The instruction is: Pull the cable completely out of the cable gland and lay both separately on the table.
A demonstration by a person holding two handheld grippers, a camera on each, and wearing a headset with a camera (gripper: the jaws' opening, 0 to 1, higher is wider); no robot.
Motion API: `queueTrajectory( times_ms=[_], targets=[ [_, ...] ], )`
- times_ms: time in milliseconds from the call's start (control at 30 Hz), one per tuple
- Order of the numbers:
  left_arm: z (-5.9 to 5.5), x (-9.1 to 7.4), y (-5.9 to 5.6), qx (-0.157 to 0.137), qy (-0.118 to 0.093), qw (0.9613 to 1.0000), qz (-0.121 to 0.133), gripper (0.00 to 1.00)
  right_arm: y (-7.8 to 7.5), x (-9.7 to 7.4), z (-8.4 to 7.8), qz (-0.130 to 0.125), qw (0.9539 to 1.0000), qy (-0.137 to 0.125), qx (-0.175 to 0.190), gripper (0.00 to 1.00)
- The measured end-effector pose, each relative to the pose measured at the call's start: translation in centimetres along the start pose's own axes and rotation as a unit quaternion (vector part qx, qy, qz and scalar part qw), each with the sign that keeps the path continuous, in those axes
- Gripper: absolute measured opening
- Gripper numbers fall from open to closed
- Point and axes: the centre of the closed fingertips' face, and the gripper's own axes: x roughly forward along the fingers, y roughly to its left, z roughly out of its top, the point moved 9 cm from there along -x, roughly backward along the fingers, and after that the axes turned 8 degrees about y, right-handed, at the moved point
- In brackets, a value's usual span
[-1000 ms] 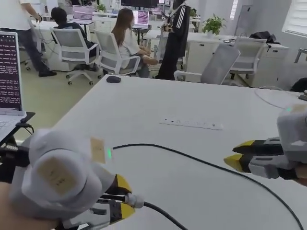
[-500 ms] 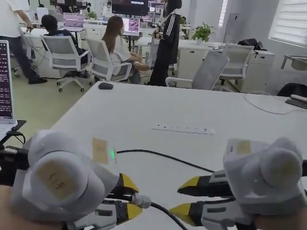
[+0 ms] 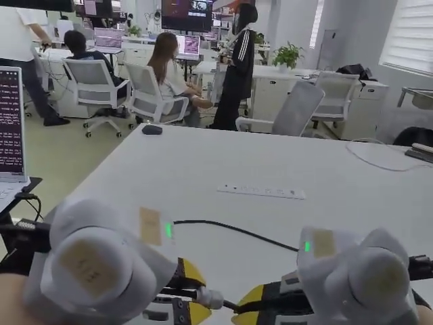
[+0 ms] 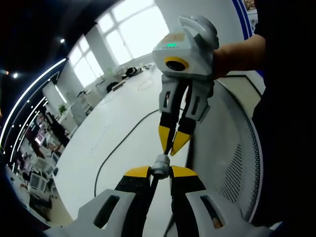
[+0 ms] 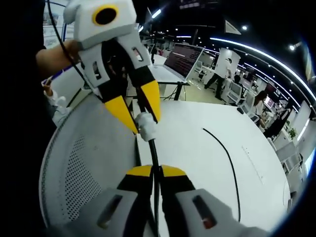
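Observation:
A white cable gland [image 3: 210, 296] sits on a black cable [image 3: 237, 231] just above the near table edge. My left gripper [image 3: 193, 295] is shut on the gland [image 4: 160, 165], which is pinched between its yellow tips. Facing it tip to tip, my right gripper [image 3: 247, 303] is shut on the cable [image 5: 155, 153] a short way from the gland [image 5: 145, 126]. In the left gripper view the right gripper [image 4: 172, 142] comes down from the top. In the right gripper view the left gripper [image 5: 146, 124] does the same. The cable's loose length curves away over the white table [image 3: 284, 162].
A white power strip [image 3: 260, 191] lies mid-table and a dark mouse [image 3: 152, 129] at the far left corner. A laptop [image 3: 10, 122] stands to the left of the table. A grey perforated seat [image 5: 79, 163] is below the grippers. People and office chairs are beyond.
My right gripper has come in from the right, its jaws open half a second ago, and is now shut on the cable next to the gland. The left gripper stayed put, still holding the gland.

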Motion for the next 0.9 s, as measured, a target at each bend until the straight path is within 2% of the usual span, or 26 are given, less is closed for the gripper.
queueTrajectory(
  times_ms=[333,600,733,800,900],
  targets=[
    [-0.7,-0.5,0.4,-0.009,0.004,0.9999,0.009,0.16,-0.5,-0.2,-2.5,-0.009,0.9990,0.031,0.032,0.03],
    [-1.0,-0.7,0.5,-0.012,0.006,0.9998,0.014,0.16,-0.9,-0.4,-5.0,-0.033,0.9933,0.096,0.055,0.03],
    [-0.9,-0.8,0.4,-0.013,0.004,0.9998,0.014,0.16,-0.7,-0.2,-5.7,-0.020,0.9899,0.123,0.068,0.05],
    [-0.8,-0.6,0.2,-0.010,0.007,0.9999,0.011,0.16,-0.5,-0.2,-5.1,-0.023,0.9912,0.112,0.067,0.12],
    [-0.8,-0.3,-0.2,-0.008,0.010,0.9999,0.008,0.16,-0.1,0.2,-3.1,0.000,0.9949,0.064,0.078,0.13]
  ],
)
